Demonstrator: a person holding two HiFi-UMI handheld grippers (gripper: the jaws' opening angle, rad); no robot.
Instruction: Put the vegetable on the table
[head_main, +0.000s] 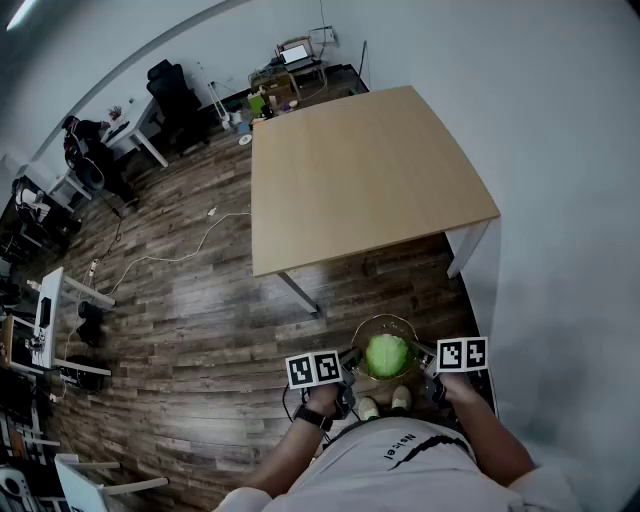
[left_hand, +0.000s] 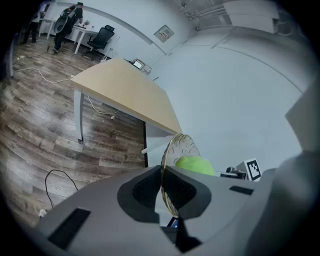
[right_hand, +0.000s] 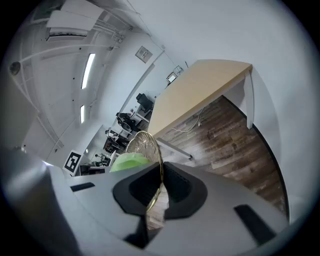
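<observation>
Left gripper (head_main: 350, 363), right gripper (head_main: 426, 360) pinch glass bowl (head_main: 384, 320) rim. Risk: uneven carry tilts bowl; vegetable (head_main: 387, 354) rolls off before table (head_main: 360, 170).

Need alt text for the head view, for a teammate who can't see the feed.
The left gripper and right gripper clamp opposite sides of a glass bowl holding a round green vegetable, held above the wood floor. A light-wood table stands just ahead.

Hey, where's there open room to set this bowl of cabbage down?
The whole tabletop shows bare, from its near edge to the far corner. Crowded only at the glass bowl: left gripper and right gripper clamp opposite rims, cabbage inside.
</observation>
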